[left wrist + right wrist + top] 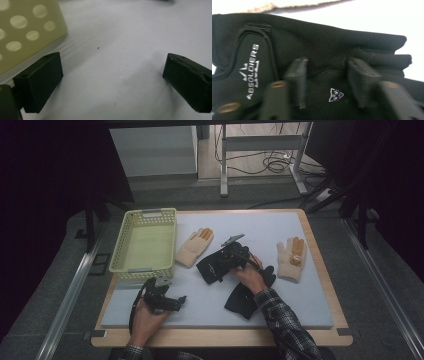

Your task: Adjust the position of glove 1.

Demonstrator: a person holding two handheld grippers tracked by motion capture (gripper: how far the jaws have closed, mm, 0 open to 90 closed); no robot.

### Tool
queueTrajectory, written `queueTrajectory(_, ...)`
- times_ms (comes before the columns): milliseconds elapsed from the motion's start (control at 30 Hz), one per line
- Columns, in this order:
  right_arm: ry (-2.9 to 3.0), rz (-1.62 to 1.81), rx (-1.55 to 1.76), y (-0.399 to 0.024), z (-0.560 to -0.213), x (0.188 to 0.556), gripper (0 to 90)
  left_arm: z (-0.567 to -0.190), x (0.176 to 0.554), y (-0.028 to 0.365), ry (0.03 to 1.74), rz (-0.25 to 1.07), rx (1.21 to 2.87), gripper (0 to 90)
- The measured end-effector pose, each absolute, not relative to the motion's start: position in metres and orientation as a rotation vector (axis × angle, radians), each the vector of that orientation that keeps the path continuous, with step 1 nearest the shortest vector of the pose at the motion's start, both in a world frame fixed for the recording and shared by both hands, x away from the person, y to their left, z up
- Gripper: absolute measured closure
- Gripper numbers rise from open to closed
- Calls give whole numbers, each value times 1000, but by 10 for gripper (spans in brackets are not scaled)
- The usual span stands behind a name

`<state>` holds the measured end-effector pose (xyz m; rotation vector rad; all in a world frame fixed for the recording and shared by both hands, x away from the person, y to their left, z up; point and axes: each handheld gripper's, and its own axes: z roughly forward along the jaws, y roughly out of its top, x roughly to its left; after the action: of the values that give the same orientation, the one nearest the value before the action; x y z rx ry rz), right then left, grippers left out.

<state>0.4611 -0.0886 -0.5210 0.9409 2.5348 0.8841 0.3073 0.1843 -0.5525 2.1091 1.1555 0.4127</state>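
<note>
Over the glove: right gripper (pixel 223 265) sits low on the black glove (pixel 214 266), jaws half apart with the back of the glove between them; I cannot tell whether the pads bite the cloth yet.
Grip spot: in the right gripper view the fingertips (pixel 298 75) press on the flat panel near the small logo, so a pinch there should gather a fold, not slide.
Advice: push down a little before closing, then lift straight.
Glove's place: mid-mat, just right of the basket (pixel 167 215), beside one tan glove (pixel 194 247).
Other black glove: (pixel 241 301) lies near the person's right forearm.
Left gripper (pixel 176 301): jaws wide, nothing between them, hovering over bare mat (pixel 120 37) by the basket's corner.
Risk: snagging the cuff strap.
</note>
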Motion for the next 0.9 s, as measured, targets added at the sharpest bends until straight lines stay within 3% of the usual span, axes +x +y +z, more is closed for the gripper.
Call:
queueTrajectory(133,2565,918,949,-91,-521,461,790,-553,307,184,1156,413,2109,28)
queueTrajectory(200,2571,905,934,-89,-520,461,842,-553,307,184,1156,413,2109,28)
queueTrajectory(467,2586,912,930,-94,-512,460,869,-552,307,184,1156,411,2110,28)
queueTrajectory(900,2600,1034,801,-115,-461,435,870,-552,307,184,1156,411,2110,28)
